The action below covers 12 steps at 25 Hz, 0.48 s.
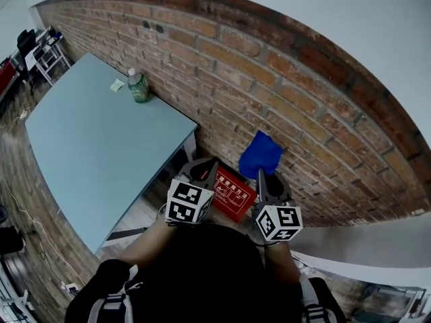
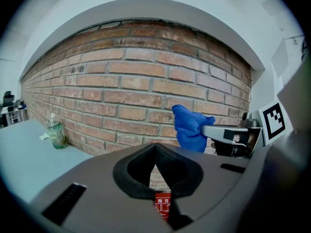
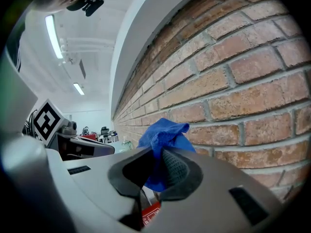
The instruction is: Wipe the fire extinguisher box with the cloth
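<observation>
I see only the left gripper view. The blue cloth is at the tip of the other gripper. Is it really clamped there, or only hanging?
Observer: Clamped. The right gripper view shows the cloth pinched in the jaws of the right gripper.
Operator: I see only a strip of the red box. Where is it?
Observer: In the head view, the fire extinguisher box sits low against the brick wall, beside the table.
Operator: Does the cloth touch it?
Observer: No, it is apart, higher against the bricks.
</observation>
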Tool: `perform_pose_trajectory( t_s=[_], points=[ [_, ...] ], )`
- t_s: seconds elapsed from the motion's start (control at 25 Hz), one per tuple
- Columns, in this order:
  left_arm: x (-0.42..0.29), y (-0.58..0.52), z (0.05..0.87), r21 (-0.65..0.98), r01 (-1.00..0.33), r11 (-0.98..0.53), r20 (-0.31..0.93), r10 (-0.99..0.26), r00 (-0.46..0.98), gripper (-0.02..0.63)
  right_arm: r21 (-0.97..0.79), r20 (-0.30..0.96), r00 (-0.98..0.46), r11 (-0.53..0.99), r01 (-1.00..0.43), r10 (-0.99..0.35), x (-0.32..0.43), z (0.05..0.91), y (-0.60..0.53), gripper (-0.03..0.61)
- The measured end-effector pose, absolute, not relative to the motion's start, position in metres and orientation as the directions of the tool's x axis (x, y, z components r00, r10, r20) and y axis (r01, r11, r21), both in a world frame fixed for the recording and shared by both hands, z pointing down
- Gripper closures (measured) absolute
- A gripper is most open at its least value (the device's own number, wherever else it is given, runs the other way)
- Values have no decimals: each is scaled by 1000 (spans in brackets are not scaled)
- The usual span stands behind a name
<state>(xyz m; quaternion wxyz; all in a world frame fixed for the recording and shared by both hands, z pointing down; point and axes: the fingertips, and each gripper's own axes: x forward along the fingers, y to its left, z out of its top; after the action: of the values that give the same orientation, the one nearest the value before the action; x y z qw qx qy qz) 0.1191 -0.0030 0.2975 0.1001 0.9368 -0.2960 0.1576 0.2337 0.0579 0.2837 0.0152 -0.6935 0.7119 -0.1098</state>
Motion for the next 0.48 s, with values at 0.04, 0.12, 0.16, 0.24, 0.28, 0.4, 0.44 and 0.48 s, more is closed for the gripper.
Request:
perform_pose_trajectory(
  t_s=[0.04,0.12,0.16,0.24,0.28,0.4,0.44,0.48],
  points=[
    [118,-3,297,94,-586,-805,353,-523,776,607,-181,131,-37,13,-983,-991,233,284,58,531],
    [116,-3,296,86,-583,-808,354,-522,776,607,-193,131,-33,8,-981,-991,232,285,56,531],
    [116,-2,296,81,-582,-809,356,-522,775,607,-200,132,-32,5,-980,-991,232,286,56,531],
    [114,-1,298,73,-583,-809,361,-524,772,607,-205,136,-31,2,-979,-990,232,288,57,531],
    [113,0,299,73,-586,-807,363,-526,769,607,-206,139,-32,3,-979,-990,231,288,58,531],
    [111,-3,300,79,-601,-795,368,-538,759,607,-206,145,-47,16,-978,-988,228,290,55,531],
    [110,-4,302,79,-606,-792,370,-541,755,607,-207,148,-52,21,-978,-988,228,292,55,531],
    [110,-4,304,78,-608,-790,374,-542,752,607,-208,151,-56,23,-978,-987,228,294,55,531]
  ],
)
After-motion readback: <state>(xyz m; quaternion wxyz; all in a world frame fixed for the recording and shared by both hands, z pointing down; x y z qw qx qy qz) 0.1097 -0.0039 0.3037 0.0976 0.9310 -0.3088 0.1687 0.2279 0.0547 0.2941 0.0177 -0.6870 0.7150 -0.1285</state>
